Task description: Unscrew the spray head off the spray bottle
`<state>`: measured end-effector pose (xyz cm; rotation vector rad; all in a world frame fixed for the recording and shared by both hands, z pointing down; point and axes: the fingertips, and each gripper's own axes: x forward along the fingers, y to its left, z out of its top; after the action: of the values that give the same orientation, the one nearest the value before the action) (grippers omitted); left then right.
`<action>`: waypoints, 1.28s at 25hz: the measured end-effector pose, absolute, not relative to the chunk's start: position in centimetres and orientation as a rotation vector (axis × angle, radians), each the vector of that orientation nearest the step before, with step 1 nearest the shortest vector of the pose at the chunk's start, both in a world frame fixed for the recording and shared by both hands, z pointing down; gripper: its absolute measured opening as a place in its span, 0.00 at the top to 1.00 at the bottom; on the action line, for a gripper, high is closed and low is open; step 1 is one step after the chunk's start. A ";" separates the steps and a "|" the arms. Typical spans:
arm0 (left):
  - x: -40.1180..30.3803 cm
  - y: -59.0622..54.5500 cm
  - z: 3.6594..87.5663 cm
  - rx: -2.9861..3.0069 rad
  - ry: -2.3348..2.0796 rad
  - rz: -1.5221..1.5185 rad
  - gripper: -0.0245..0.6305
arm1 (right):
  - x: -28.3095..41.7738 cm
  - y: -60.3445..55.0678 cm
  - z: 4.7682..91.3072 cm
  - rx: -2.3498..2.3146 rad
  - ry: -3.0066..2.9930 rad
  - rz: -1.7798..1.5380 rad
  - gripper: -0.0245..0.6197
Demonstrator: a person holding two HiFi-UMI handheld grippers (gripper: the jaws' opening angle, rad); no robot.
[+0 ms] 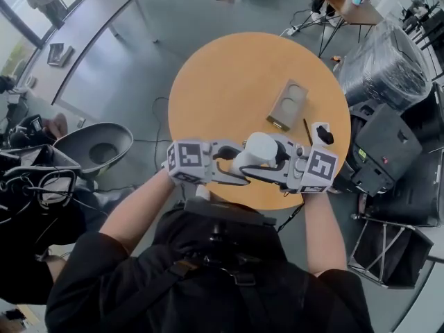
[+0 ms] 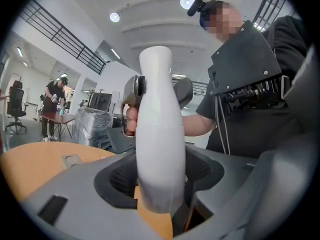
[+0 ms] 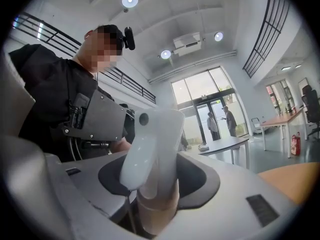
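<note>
bottle (image 2: 160, 144) stands upright with the head (image 3: 150, 139) on top, still screwed on as far as i can tell, so the step looks like the actual twist. my take: turn only at the collar (image 3: 157, 206), keep the other side dead steady, and rotate around the bottle's own axis so the thread doesn't bind. smooth white plastic will probably slip if the hold is light. stay off the trigger, and lift straight up once it's loose

the collar sits right down between the right gripper (image 3: 156, 196) fingers (image 3: 202, 176), which are clamped on it, with the trigger hanging just above on that side. left gripper (image 2: 161, 184) comes in from the opposite side and its fingers (image 2: 112, 176) are closed on the smooth white back, no gap either side. can't tell if that's the body or partly the head shell, worth checking, since gripping the head with both won't undo anything

all of this is over the near edge of the round table (image 1: 229, 68), and i can't tell if the bottle touches it. a small tray (image 1: 288, 105) lies well apart, further in
</note>
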<state>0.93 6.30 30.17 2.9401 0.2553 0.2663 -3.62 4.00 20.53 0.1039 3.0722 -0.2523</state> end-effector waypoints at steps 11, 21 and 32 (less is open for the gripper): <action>0.6 5.0 29.9 2.939 0.228 0.276 0.50 | -3.9 1.7 20.6 0.016 3.119 -0.222 0.44; -1.0 -3.4 28.9 2.956 -0.444 0.140 0.50 | -3.2 -5.4 22.1 -0.743 3.000 -0.343 0.34; -0.7 -6.5 31.5 2.892 -0.978 0.409 0.49 | -3.2 -7.8 23.5 -1.195 2.880 -0.347 0.47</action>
<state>-0.72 -6.48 31.50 2.8923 -0.9778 0.4086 -3.24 -7.82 23.52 -1.1948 2.8799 -0.3470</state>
